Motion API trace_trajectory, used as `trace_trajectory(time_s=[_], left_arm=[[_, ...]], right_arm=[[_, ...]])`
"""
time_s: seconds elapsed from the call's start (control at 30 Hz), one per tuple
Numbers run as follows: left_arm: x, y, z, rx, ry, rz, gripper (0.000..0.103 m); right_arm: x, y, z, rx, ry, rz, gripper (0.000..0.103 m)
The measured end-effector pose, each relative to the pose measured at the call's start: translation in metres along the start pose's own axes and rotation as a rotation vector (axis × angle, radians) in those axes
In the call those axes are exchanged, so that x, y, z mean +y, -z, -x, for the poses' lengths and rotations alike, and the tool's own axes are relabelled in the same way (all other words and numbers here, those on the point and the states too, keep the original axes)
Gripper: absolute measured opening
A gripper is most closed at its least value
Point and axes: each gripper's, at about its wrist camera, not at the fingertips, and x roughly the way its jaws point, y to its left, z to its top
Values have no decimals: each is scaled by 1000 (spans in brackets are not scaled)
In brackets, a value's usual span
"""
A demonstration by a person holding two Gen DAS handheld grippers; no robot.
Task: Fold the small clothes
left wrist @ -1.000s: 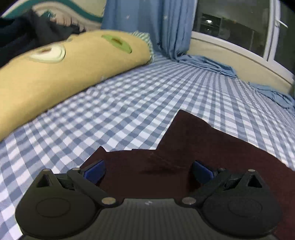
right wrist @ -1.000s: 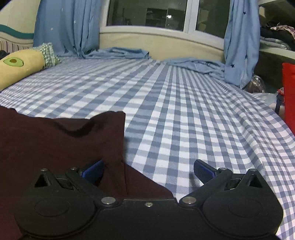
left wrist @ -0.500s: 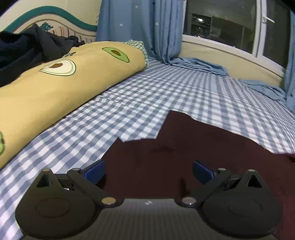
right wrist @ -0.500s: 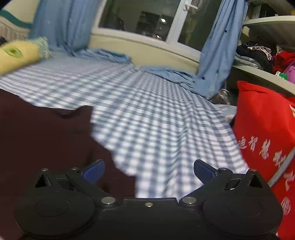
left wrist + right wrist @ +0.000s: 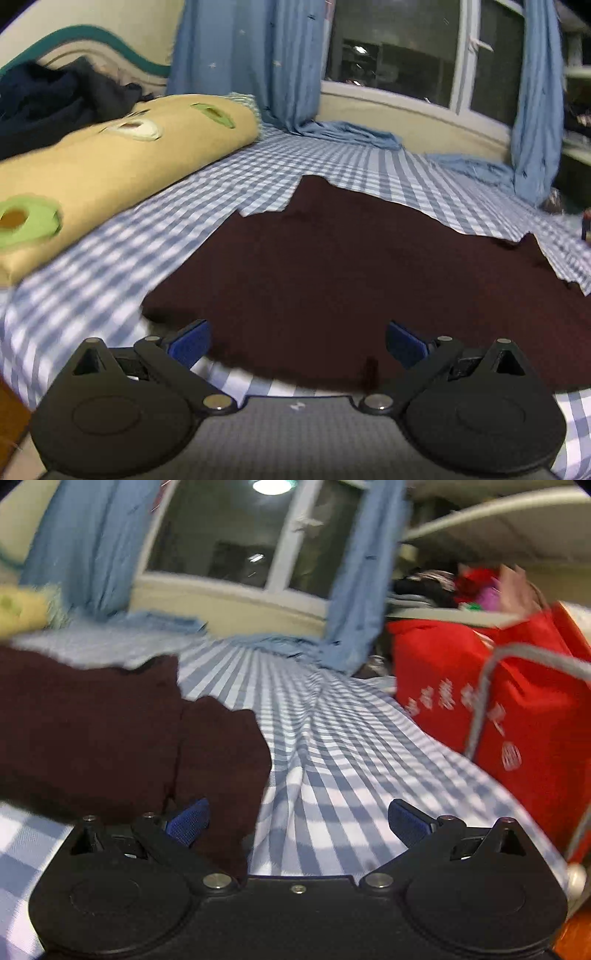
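Dark maroon knit garment (image 5: 369, 266) spread flat on blue-and-white checked bed sheet (image 5: 110, 266), near hem toward the cameras; seen again in right wrist view (image 5: 110, 731) with one sleeve flap lying on the sheet (image 5: 351, 775).

Left gripper (image 5: 297, 341): blue-padded fingers (image 5: 188, 341) spread wide apart, holding nothing; near hem of garment between and just ahead of them. Contact with cloth: cannot tell.

Right gripper (image 5: 297, 821): blue pads (image 5: 408, 821) likewise wide apart, nothing clamped. Left pad over the sleeve edge, right pad over bare sheet. Sheet bunched into ridges ahead of the fingers.

Surroundings: yellow avocado-print pillow (image 5: 110, 162) at left of garment, apart from it; dark navy clothing heap (image 5: 48, 99) behind pillow. Pale blue star-print curtains (image 5: 251, 55) at dark window (image 5: 391, 59), hems pooled on bed. Red fabric bag with white characters (image 5: 480, 690) at right bedside, grey strap across its front. Right wrist view motion-blurred; shelf contents above bag indistinct.
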Motion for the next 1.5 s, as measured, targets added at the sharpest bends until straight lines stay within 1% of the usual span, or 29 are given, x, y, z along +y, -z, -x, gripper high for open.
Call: trace_trajectory(time_s=[0.07,0.13,0.23,0.33,0.4,0.47,0.57,0.67,0.83,0.93,1.0,1.07,1.17,1.27,1.33,1.37,1.43,1.5], left_arm=[[10,16,7,-6,-14,39,102],[18,26,11,1,-31,64,102],[29,38,13,23,-63,101,102],[37,50,16,25,-66,136,102],[37,52,19,20,-70,115,102],[36,50,21,22,-56,112,102],[34,44,20,22,-22,125,102],[31,38,15,26,-24,133,102],[28,34,5,44,-32,141,102],[27,32,1,56,-58,142,102],[27,31,-2,63,-75,137,102],[25,30,-5,66,-92,127,102],[22,28,-10,71,-108,107,102],[22,27,-13,68,-108,107,102],[23,26,-15,59,-101,121,103],[23,25,-17,53,-98,127,103],[22,24,-19,49,-97,134,103],[22,21,-23,50,-97,148,103]], right_arm=[[-2,5,9,-23,12,-57,103],[2,7,18,-38,29,-80,103],[12,10,37,-51,112,-109,103],[23,21,61,-100,138,-155,103],[33,27,76,-139,125,-176,103],[44,24,88,-177,114,-159,103],[67,6,94,-220,67,-85,103],[92,-12,91,-243,-10,-27,103],[140,-40,76,-243,-169,56,103],[167,-58,63,-219,-239,118,103],[184,-68,54,-197,-247,164,103],[198,-75,47,-203,-241,209,103],[210,-81,34,-190,-245,248,103],[215,-72,16,-110,-269,283,103],[213,-60,9,-60,-301,246,103],[211,-60,6,-29,-313,219,103],[205,-61,5,-18,-335,172,103],[205,-59,5,-14,-336,166,103]])
